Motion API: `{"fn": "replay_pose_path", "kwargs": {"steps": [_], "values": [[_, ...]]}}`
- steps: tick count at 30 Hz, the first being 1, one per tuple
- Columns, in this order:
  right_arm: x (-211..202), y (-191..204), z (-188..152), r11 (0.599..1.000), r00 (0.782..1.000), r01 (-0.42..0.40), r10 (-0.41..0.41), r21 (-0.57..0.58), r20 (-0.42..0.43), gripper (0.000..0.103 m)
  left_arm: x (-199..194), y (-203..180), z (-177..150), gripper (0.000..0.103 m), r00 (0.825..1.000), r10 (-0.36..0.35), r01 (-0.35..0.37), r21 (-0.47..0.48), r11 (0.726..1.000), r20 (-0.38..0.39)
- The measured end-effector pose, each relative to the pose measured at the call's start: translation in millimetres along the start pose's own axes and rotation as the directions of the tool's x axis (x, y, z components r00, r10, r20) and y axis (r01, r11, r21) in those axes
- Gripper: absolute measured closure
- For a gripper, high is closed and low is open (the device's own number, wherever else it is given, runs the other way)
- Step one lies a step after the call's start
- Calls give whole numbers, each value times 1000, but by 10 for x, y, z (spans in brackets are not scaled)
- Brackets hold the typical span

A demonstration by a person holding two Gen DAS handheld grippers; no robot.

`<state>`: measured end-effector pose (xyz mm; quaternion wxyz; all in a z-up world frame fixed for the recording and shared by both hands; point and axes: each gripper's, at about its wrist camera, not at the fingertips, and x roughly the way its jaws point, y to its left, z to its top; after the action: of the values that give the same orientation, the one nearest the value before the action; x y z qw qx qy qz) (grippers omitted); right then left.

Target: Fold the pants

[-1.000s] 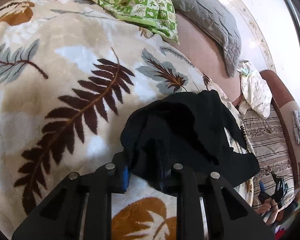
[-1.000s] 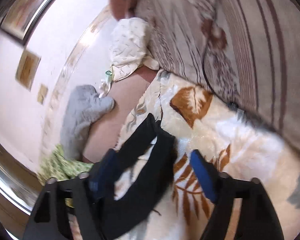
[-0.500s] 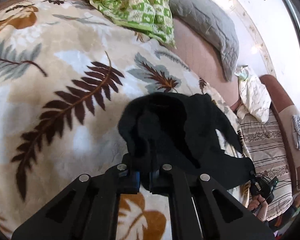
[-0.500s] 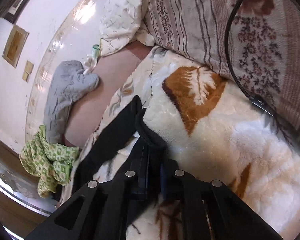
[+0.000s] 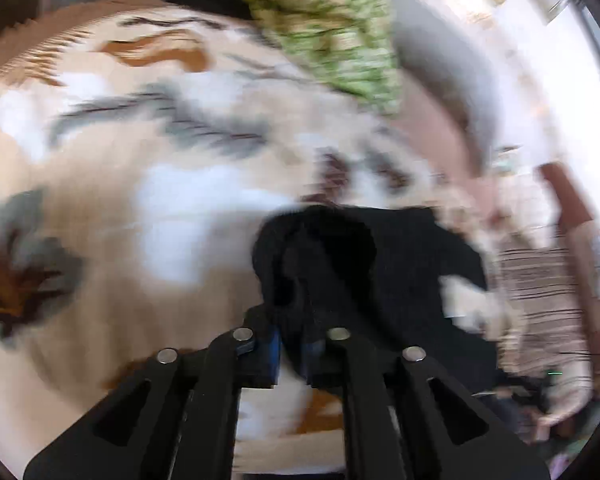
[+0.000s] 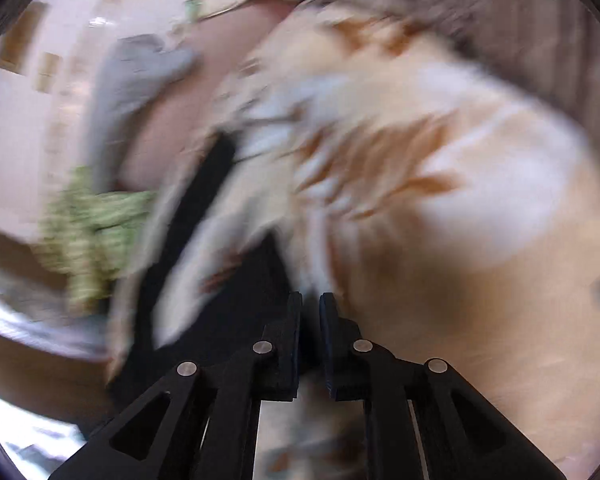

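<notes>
The black pants lie bunched on a leaf-patterned blanket. My left gripper is shut on a fold of the pants at their near edge. In the right wrist view the pants run as a dark strip from my right gripper toward the far left. The right gripper is shut on the black fabric. Both views are blurred by motion.
A green checked cloth and a grey pillow lie at the far side of the bed. A striped sheet is to the right. The green cloth also shows in the right wrist view.
Both grippers, shut on the pants since half a second ago, are moving fast with the fabric. The pants now sit lifted and stretched between them, and the bed has shifted in both views.
</notes>
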<state>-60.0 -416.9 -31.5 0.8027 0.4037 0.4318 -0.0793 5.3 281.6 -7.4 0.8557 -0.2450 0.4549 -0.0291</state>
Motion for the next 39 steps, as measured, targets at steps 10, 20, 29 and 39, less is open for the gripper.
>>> {"fn": "replay_pose_path", "kwargs": {"steps": [10, 20, 29, 39], "values": [[-203, 574, 37, 990, 974, -41, 70, -137, 216, 55, -369, -295, -65, 46, 988, -136, 135, 19, 991, 75], [91, 1253, -165, 937, 979, -37, 104, -347, 178, 55, 668, -744, -408, 47, 884, -370, 307, -243, 920, -284], [53, 1208, -165, 942, 974, -74, 138, -328, 177, 55, 756, -730, -311, 91, 894, -400, 329, -310, 892, -202], [501, 892, 395, 937, 912, -350, 344, -12, 224, 43, 480, -827, -232, 100, 917, -384, 351, -237, 906, -112]]}}
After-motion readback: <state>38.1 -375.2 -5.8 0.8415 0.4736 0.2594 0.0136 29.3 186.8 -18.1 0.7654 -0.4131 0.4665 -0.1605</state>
